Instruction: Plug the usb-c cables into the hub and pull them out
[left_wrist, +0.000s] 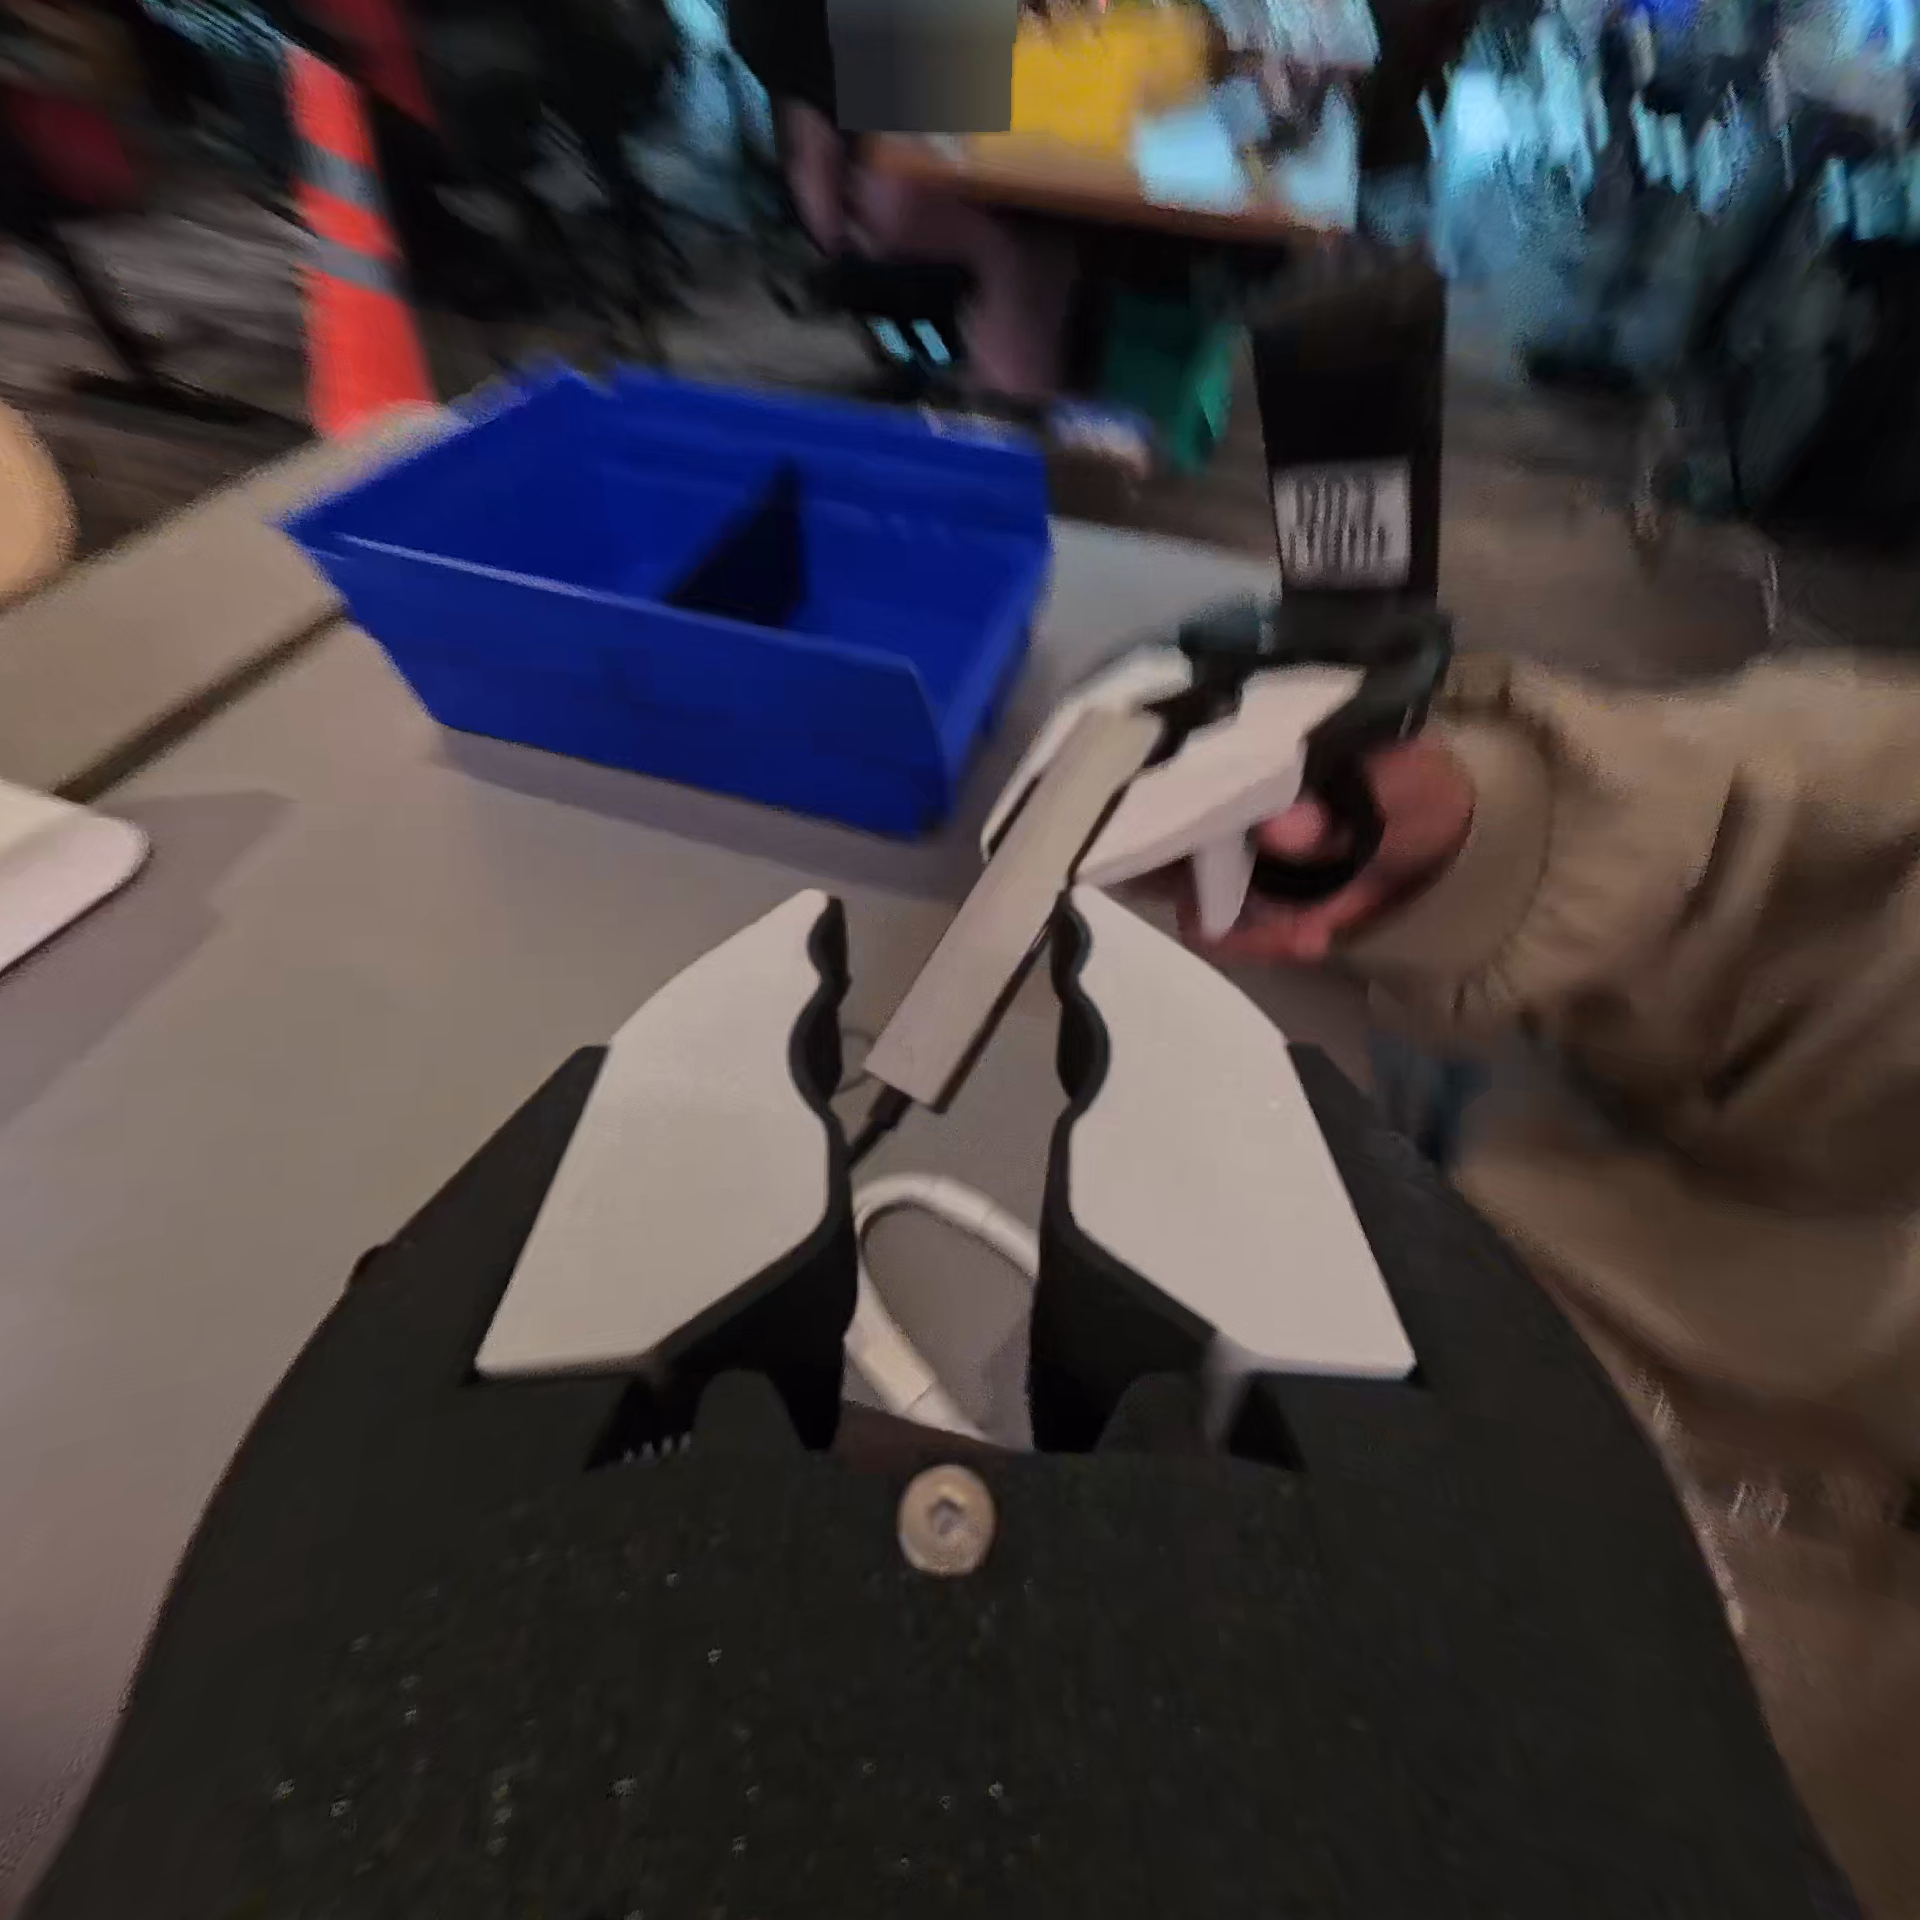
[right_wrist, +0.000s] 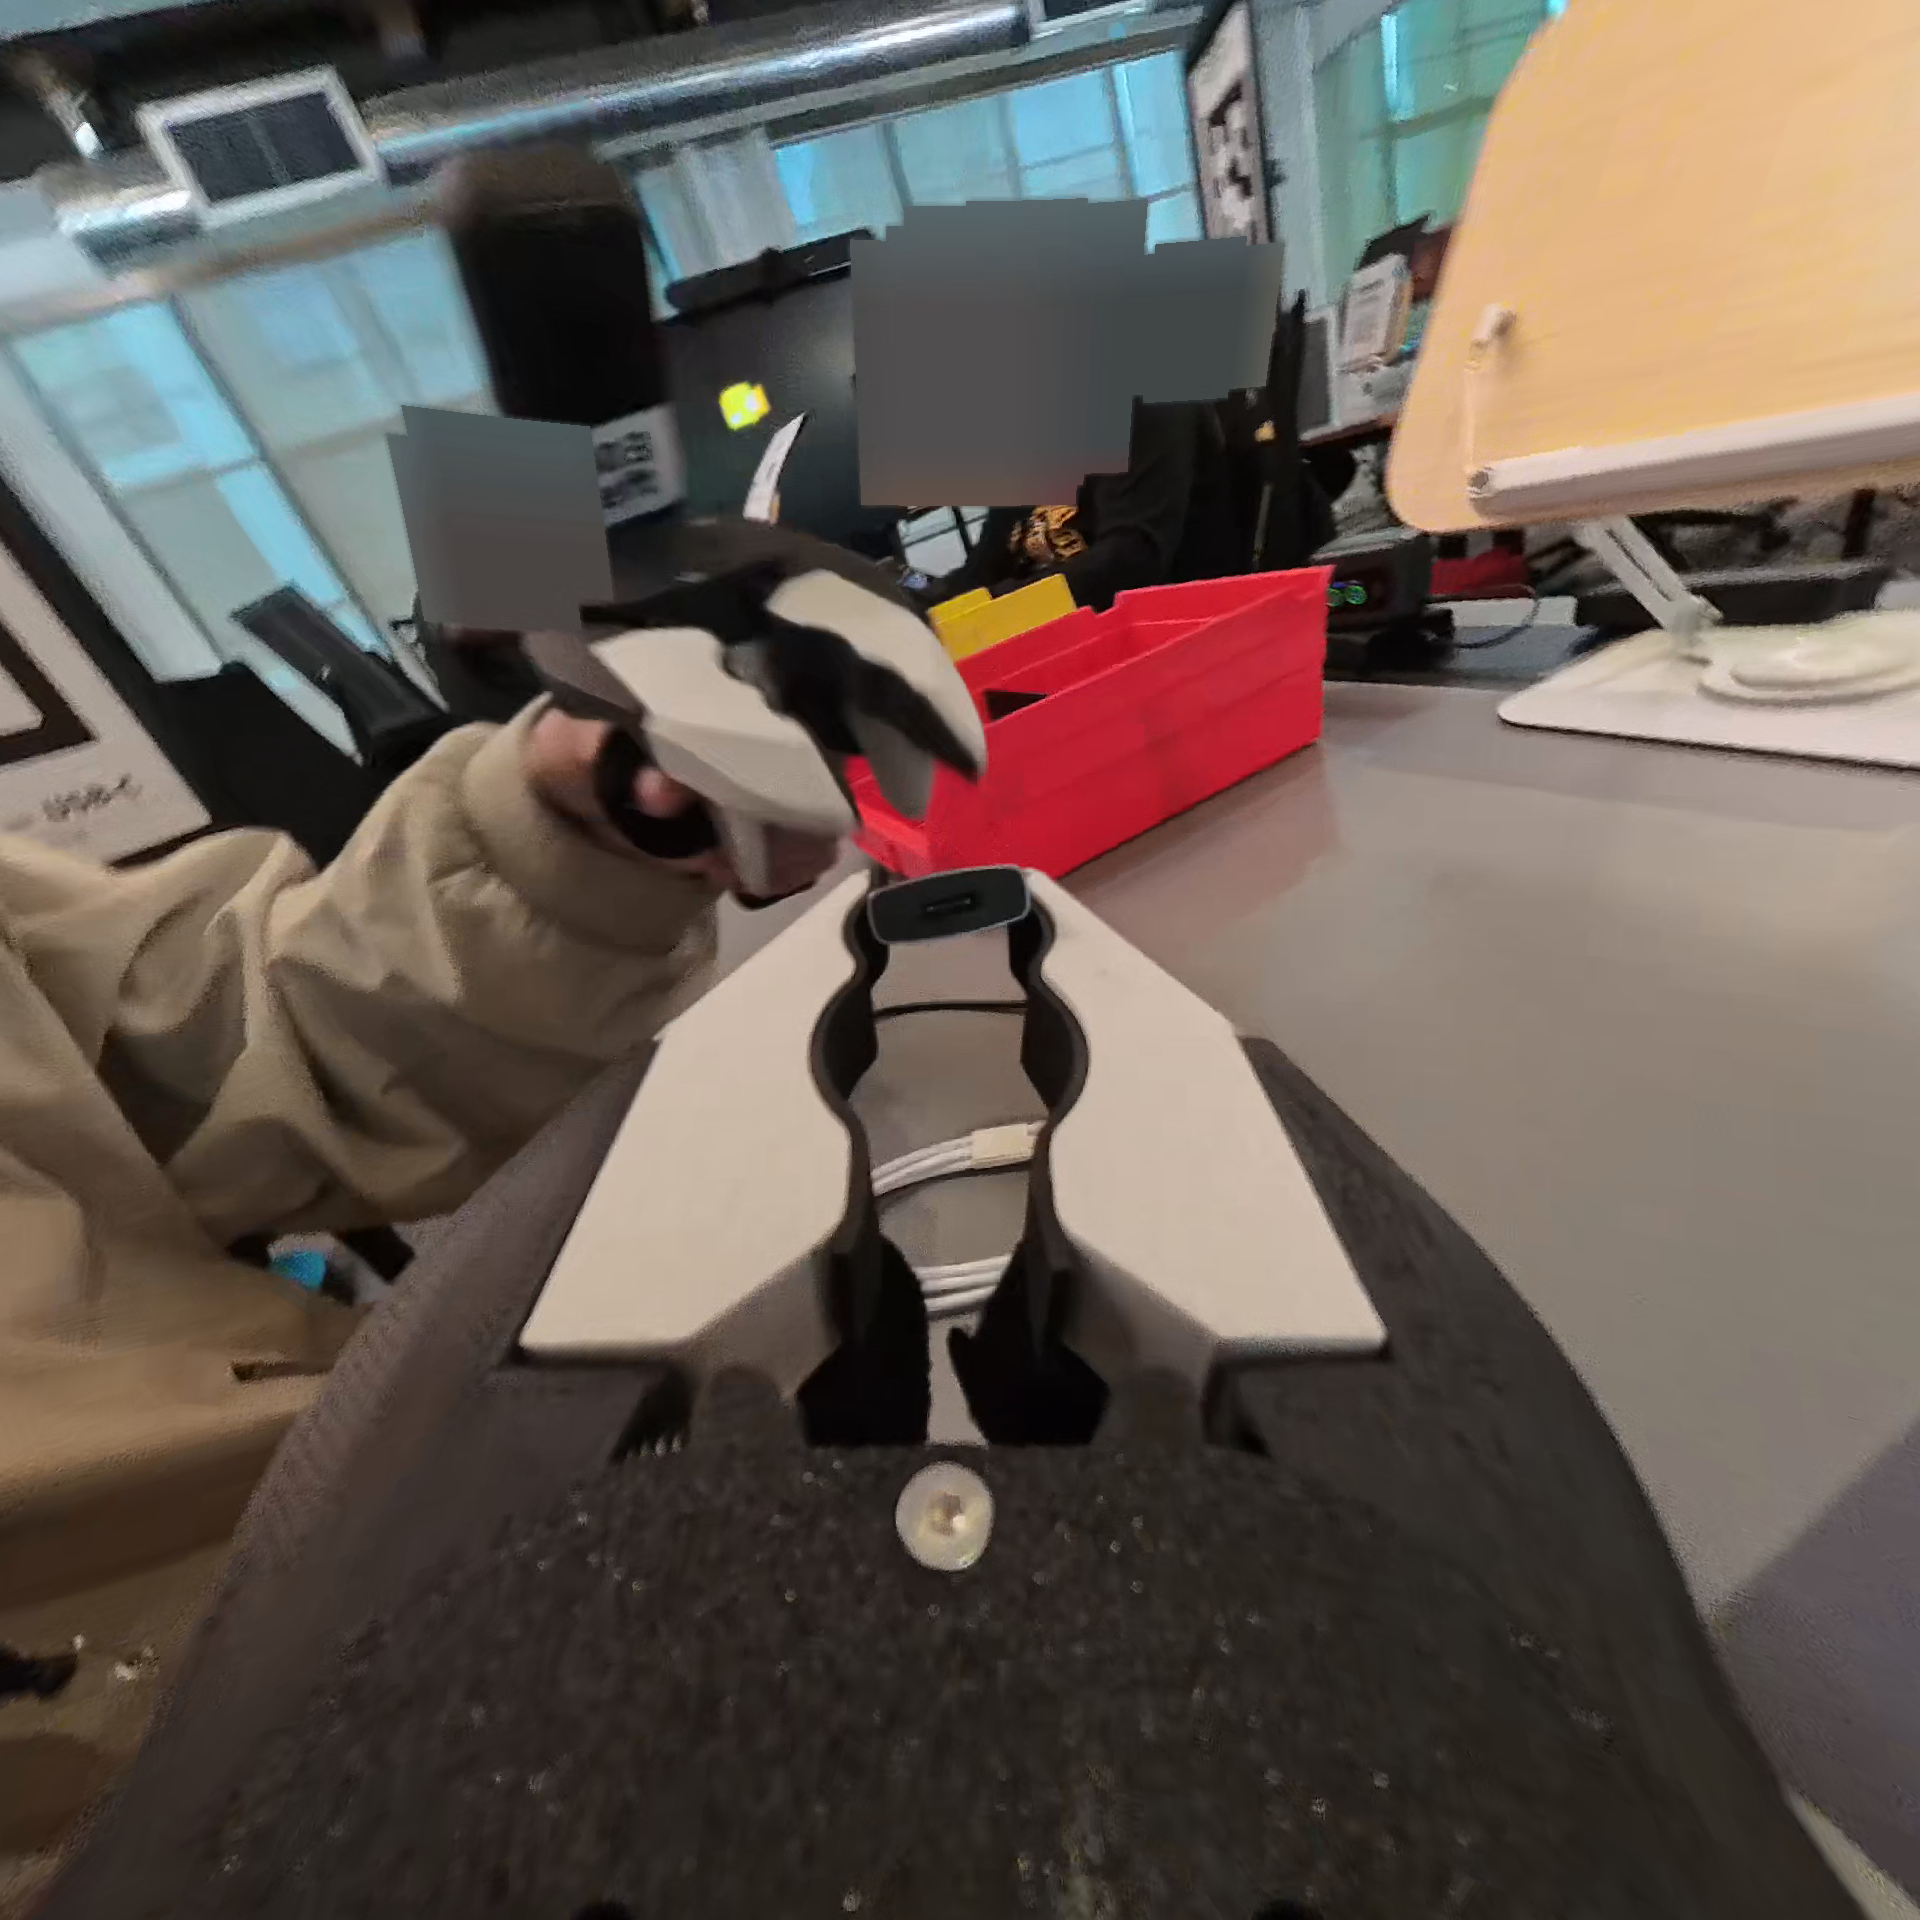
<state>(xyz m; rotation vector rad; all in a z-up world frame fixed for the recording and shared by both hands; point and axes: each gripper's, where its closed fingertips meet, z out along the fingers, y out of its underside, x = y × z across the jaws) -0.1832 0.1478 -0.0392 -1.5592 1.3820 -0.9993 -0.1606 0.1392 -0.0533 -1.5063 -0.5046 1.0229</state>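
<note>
Closest in, the right gripper (right_wrist: 948, 914) has its white fingers pinched on the slim grey metal usb-c hub (right_wrist: 948, 902), holding it above the grey tabletop (right_wrist: 1455, 1039) with its end port facing outward. Below it a coiled white cable (right_wrist: 956, 1169) lies on the table, its white connector pointing right, and a thin black cord (right_wrist: 945, 1008) crosses just beyond. The left gripper (left_wrist: 948, 935) has its fingers spread apart and holds nothing, with the hub's near end (left_wrist: 961, 987) hanging tilted between their tips, not touching them as far as I can tell. Farther back sit a blue plastic bin (left_wrist: 675, 613) with a divider and a red plastic bin (right_wrist: 1143, 707). An orange traffic cone (left_wrist: 348, 249) stands beyond the table.
</note>
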